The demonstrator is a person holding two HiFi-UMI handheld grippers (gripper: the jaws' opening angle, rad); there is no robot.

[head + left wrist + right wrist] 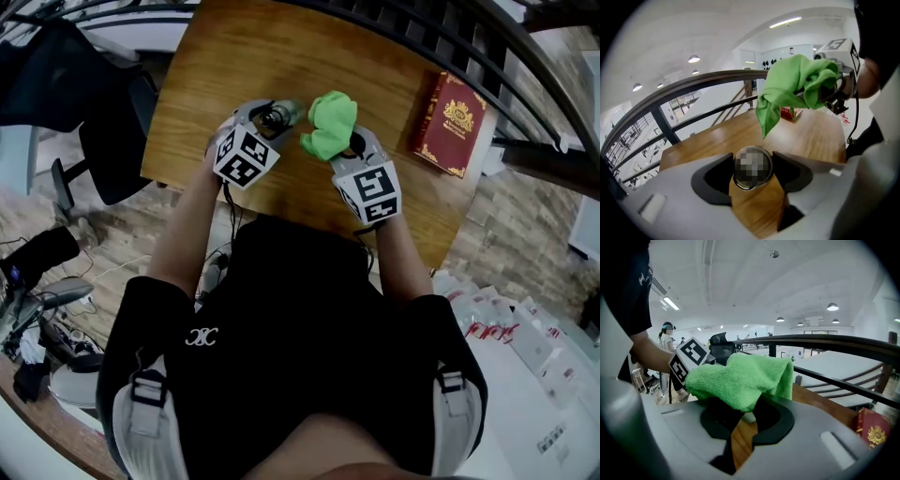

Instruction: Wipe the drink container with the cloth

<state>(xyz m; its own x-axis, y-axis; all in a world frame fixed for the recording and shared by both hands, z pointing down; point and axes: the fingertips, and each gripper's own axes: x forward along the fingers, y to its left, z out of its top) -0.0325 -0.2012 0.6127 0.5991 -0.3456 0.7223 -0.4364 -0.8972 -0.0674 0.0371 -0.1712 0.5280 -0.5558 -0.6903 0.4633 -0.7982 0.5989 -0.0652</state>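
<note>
In the left gripper view a round drink container [751,183], seen end-on, sits between the two dark pads, and my left gripper [753,168] is shut on it. The head view shows that container [284,112] sticking out of the left gripper [267,118] above the wooden table [216,66]. My right gripper [343,142] is shut on a bunched bright green cloth [330,122], held just right of the container. The cloth [740,378] drapes over the right gripper's [748,416] jaws. From the left gripper view the cloth [794,89] hangs a little beyond the container, apart from it.
A red book with gold print [450,122] lies at the table's right side and shows again as a red book [873,430] in the right gripper view. A dark railing [487,47] runs past the table's far edge. A black chair [103,122] stands at the left.
</note>
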